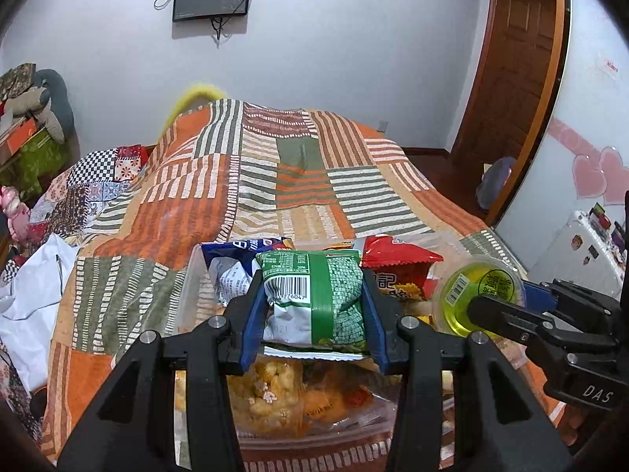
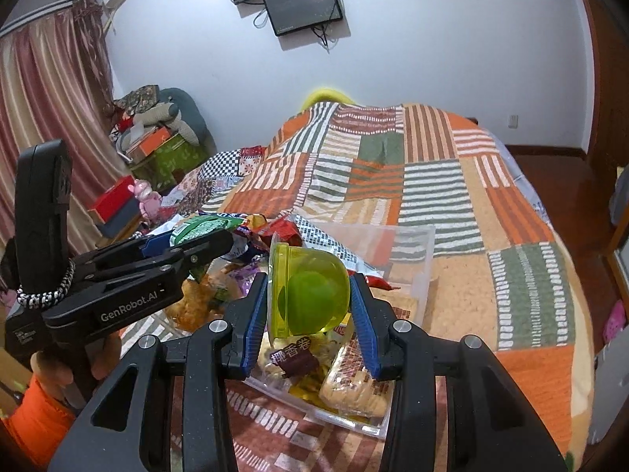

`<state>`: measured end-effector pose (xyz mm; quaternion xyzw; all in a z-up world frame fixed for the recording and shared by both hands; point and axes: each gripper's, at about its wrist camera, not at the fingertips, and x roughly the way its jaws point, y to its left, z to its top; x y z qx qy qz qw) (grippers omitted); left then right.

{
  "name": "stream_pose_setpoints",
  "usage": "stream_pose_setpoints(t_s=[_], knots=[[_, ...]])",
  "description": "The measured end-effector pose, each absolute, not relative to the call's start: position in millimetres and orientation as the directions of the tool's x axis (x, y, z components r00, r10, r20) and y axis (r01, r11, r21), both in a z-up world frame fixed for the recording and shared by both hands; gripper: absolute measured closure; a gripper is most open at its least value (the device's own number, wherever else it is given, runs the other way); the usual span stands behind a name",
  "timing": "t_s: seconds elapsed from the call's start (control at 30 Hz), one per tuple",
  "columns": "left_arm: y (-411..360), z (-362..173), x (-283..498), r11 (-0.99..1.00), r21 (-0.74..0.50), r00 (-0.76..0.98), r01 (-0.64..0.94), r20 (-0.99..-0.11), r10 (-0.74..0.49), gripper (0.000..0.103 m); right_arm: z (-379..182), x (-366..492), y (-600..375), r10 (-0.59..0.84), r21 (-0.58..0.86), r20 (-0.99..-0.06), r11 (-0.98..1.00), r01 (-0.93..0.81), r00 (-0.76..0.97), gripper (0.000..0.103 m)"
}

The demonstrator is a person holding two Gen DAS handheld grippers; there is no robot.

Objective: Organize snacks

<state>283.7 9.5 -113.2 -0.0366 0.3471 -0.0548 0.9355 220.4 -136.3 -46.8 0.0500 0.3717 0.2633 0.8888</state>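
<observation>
My left gripper (image 1: 312, 303) is shut on a green snack packet (image 1: 314, 299) with a barcode, held above a clear plastic bin (image 1: 188, 275) full of snack bags. My right gripper (image 2: 308, 295) is shut on a yellow-green jelly cup (image 2: 310, 291), turned on its side, over a second clear bin (image 2: 416, 259) holding biscuit packs. In the left wrist view the jelly cup (image 1: 477, 295) and right gripper (image 1: 507, 306) hang at the right, close beside the packet. The right wrist view shows the left gripper (image 2: 196, 242) and green packet (image 2: 196, 230) at the left.
Both bins rest on a bed with an orange, green and white patchwork cover (image 1: 298, 181). A red snack bag (image 1: 397, 271) and blue-white bag (image 1: 232, 263) lie in the left bin. White cloth (image 1: 31, 295) lies left; boxes and toys (image 2: 157, 141) stack by the curtain.
</observation>
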Motion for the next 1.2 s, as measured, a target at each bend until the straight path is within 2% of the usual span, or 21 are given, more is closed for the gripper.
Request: stream_pose_setpoints(t_s=[0.23,0.47,0.63,0.9,1.2], knots=[[14.4,-121.0,286.8,0.989,-0.134,0.738,0.059,-0.661,-0.134,0.057,-50.2,222.9,-132.0,0.501,0.29,-0.65,0.858,-0.423,0.571,0.063],[15.6,-113.5,274.0,0.988,-0.144,0.746,0.06,-0.651,-0.141,0.04,-39.4,218.5,-133.6,0.497,0.277,-0.633,0.861,-0.426,0.594,0.062],[17.6,-98.2,253.6,0.99,-0.133,0.774,0.054,-0.621,-0.126,0.04,-33.0,209.6,-134.4,0.493,0.264,-0.63,0.862,-0.432,0.599,0.062],[23.2,-55.9,202.6,0.991,-0.111,0.834,0.076,-0.538,-0.124,0.04,-3.3,182.1,-144.5,0.498,0.246,-0.59,0.861,-0.446,0.636,0.062],[20.5,-1.4,126.2,0.993,-0.084,0.916,0.085,-0.385,-0.111,0.04,44.7,132.0,-162.5,0.503,0.222,-0.494,0.861,-0.457,0.709,0.059]])
